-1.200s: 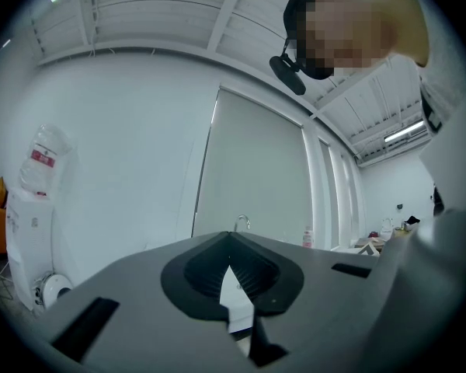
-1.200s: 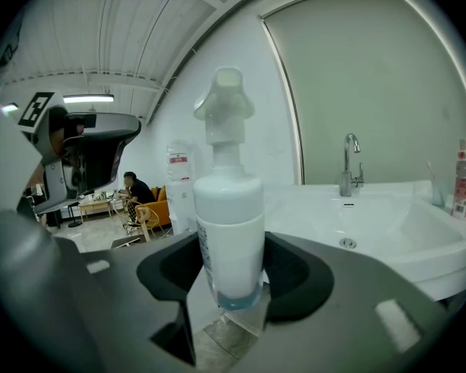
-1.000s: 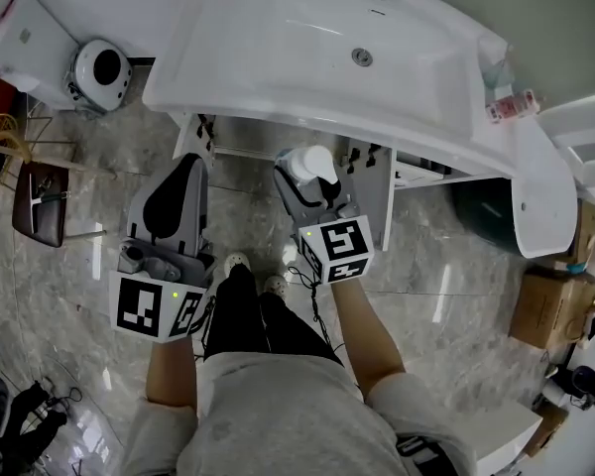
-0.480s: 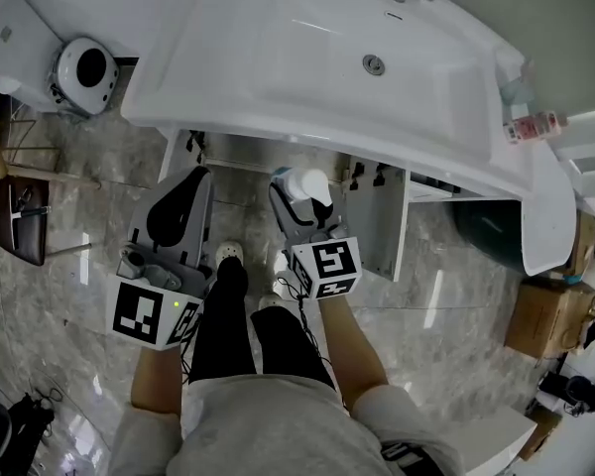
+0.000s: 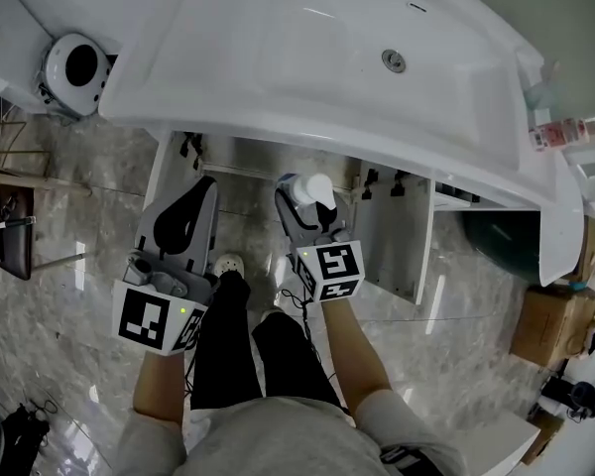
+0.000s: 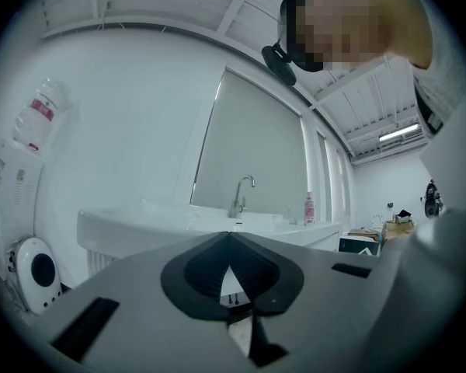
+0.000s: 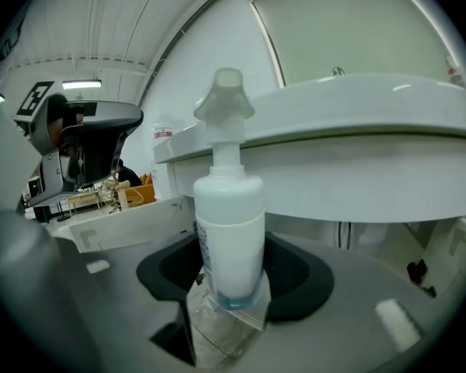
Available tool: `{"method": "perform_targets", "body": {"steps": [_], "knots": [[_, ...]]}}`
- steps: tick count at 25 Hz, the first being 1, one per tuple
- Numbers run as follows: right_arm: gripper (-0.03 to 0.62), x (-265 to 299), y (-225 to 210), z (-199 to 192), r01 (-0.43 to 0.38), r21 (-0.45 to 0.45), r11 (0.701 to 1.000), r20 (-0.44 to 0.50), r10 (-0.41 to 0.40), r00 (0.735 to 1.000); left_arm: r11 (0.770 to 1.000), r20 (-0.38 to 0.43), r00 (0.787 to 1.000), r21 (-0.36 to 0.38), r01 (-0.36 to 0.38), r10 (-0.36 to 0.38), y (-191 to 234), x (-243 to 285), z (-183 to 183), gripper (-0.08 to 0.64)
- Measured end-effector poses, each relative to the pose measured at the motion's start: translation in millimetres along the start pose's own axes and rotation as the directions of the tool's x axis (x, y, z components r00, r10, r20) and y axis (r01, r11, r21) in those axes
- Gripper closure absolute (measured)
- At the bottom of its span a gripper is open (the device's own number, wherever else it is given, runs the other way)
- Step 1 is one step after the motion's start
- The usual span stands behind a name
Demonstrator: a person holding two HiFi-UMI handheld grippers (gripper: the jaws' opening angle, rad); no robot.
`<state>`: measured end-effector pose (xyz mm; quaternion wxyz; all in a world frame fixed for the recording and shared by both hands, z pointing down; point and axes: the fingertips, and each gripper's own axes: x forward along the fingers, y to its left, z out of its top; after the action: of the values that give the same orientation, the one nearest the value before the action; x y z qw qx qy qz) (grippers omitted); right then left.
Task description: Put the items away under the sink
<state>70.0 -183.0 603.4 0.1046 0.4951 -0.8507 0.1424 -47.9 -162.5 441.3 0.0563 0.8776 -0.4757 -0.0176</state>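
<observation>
more open cabinet door (image 5: 395, 238) showing than a second ago, just right of jaws. right gripper (image 7: 229, 282) clamped on pump bottle (image 7: 229, 231) below sink (image 5: 307, 58) rim; left gripper (image 6: 230, 243) closed, empty, plain only in own view.

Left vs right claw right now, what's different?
The left claw is shut, empty; the right claw is shut on an upright white pump bottle. The left claw sits by the open left cabinet door; the right claw fronts the opening's middle. Both point toward the sink.
</observation>
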Motion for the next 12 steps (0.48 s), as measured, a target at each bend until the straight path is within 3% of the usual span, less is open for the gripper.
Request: {"method": "perform_targets", "body": {"steps": [12], "knots": [[0.347,65.7,-24.6,-90.6,-0.006,-0.01,1.0,0.003,0.006,1.0,0.999,0.011,1.0,0.026,0.022,-0.022,23.4,20.3,-98.4,0.552]]}}
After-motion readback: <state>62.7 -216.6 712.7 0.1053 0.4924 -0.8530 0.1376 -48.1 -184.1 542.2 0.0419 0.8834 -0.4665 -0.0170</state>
